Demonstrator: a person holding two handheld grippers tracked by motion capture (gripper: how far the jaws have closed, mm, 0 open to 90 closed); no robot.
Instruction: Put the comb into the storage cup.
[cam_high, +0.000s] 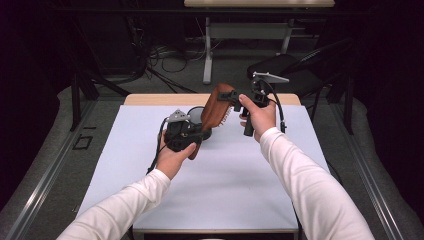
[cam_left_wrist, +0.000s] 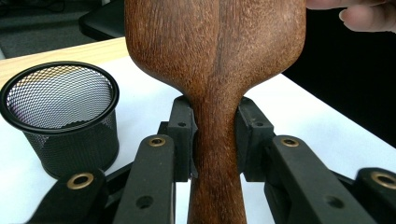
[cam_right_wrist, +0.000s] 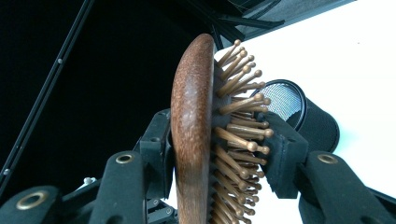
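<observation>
Bright table, dark surroundings, soft focus

Above the surface (cam_high: 210, 190) the hairbrush (cam_high: 216, 107) hangs tilted between the two grippers, the left gripper (cam_high: 197, 134) at its handle and the right gripper (cam_high: 235, 97) at its head, with the mesh cup (cam_high: 196, 114) standing on the surface just behind the left gripper.

Between my black left tongs (cam_left_wrist: 215, 140) I saw a reddish-brown hairbrush (cam_left_wrist: 215, 60) with dark streaked grain; its pins (cam_right_wrist: 238, 126) were tan. Beside the tongs stood a black mesh cup (cam_left_wrist: 60, 116) on the white counter (cam_high: 225, 185).
</observation>
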